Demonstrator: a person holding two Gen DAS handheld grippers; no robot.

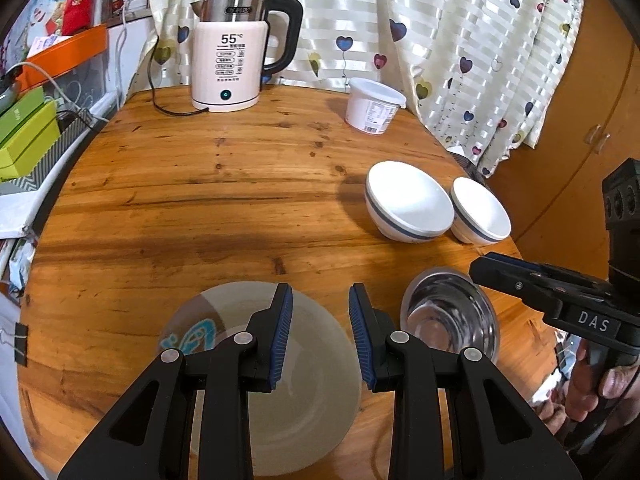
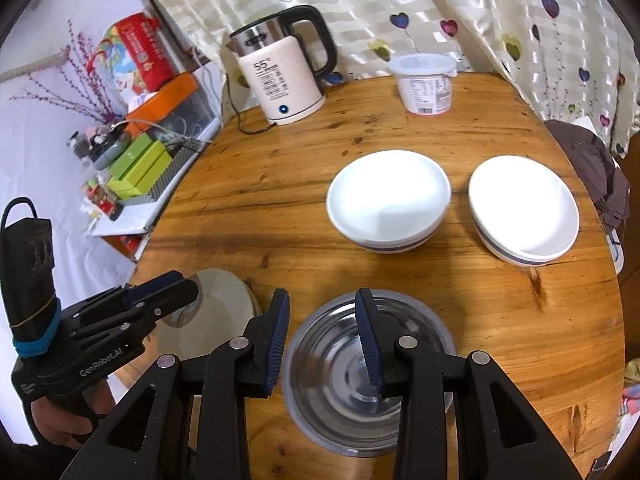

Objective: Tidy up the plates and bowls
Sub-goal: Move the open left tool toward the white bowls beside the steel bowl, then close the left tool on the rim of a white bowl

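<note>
A pale plate (image 1: 312,392) with a blue print lies at the near edge of the round wooden table (image 1: 200,208). My left gripper (image 1: 320,336) hovers open above it. A steel bowl (image 1: 452,320) sits just right of the plate. In the right wrist view my right gripper (image 2: 322,340) is open over the steel bowl (image 2: 340,396), its right finger above the bowl's inside. Two white bowls with a blue stripe (image 2: 390,202) (image 2: 524,216) stand further back; they also show in the left wrist view (image 1: 408,200) (image 1: 480,210). The plate (image 2: 216,320) is partly hidden behind the left gripper (image 2: 160,292).
A cream electric kettle (image 1: 228,64) with its cord stands at the back of the table. A white lidded tub (image 1: 374,106) is at the back right. Boxes and clutter (image 1: 28,136) sit on a shelf to the left. A heart-patterned curtain (image 1: 440,20) hangs behind.
</note>
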